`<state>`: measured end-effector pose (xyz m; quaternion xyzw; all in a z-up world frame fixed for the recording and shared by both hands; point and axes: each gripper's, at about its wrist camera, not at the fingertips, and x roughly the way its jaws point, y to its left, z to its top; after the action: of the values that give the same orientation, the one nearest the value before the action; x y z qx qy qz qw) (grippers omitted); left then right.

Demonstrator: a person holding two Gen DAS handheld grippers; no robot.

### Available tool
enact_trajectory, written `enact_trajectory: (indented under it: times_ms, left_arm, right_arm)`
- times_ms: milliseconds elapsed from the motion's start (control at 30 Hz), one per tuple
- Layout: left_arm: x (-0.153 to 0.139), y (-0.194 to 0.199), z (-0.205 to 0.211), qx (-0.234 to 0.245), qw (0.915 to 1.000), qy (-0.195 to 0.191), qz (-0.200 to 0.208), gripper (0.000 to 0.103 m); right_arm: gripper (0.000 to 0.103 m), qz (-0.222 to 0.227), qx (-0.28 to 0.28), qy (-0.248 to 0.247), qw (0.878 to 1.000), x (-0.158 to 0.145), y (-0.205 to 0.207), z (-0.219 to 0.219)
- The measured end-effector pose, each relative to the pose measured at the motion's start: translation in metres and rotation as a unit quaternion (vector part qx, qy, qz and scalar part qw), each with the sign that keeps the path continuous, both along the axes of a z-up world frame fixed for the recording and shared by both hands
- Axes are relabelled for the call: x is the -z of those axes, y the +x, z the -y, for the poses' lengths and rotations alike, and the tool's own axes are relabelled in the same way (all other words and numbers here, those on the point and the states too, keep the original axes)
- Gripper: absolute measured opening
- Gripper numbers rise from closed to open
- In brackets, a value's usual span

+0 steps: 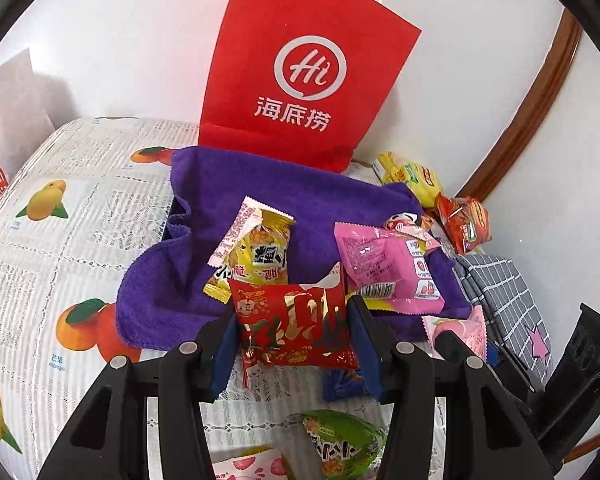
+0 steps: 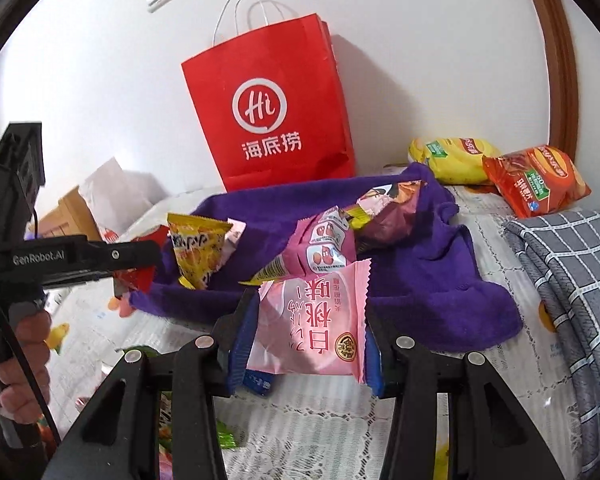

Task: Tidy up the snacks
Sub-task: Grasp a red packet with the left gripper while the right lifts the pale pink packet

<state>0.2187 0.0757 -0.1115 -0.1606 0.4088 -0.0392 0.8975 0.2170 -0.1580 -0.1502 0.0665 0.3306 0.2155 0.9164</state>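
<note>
On my left wrist view, the left gripper (image 1: 294,334) sits at lower centre with its blue pads pinching a red snack packet (image 1: 296,326) from both sides, the packet lifted clear of the printed tablecloth (image 1: 40,248). Behind it, mid-frame, a purple towel (image 1: 168,288) lies rumpled with a yellow snack packet (image 1: 256,250) and a bright pink packet (image 1: 388,270) resting on it. A red paper bag (image 1: 300,80) stands upright against the white wall at top centre, touching the towel's far edge. A green packet (image 1: 340,446) lies on the cloth at the bottom edge, under the gripper. On my right wrist view, the right gripper (image 2: 304,344) at lower centre has its pads clamped on a pale pink peach packet (image 2: 312,324), held upright between them. At the upper right, a yellow bag (image 2: 456,158) and an orange chip bag (image 2: 536,182) lie just beside each other by the wall, with a grey checked cloth (image 2: 572,264) below them at the right edge. At the left edge I see the left gripper side-on and a hand (image 2: 24,356) wrapped around its handle.
</note>
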Motion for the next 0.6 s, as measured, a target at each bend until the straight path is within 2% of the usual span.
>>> enact_trajectory:
  times_ms: [100, 267, 467, 600]
  left_arm:
    - [-0.002, -0.001, -0.001, -0.006, 0.9999, 0.007, 0.007, 0.05]
    - [-0.005, -0.003, -0.008, -0.022, 0.9996, 0.008, 0.016, 0.05]
    - [-0.007, -0.004, -0.022, -0.048, 0.9986, 0.007, 0.021, 0.05]
    - [-0.005, -0.002, -0.033, -0.07, 0.9973, 0.008, 0.019, 0.05]
  right_arm:
    - [0.046, -0.006, 0.012, 0.012, 1.0, -0.004, 0.002, 0.001]
    - [0.046, 0.001, 0.02, 0.022, 1.0, -0.028, 0.006, -0.009]
    - [0.046, 0.031, 0.008, -0.003, 0.999, -0.058, 0.025, -0.035]
    - [0.046, 0.032, -0.004, -0.002, 0.999, -0.067, 0.049, -0.054]
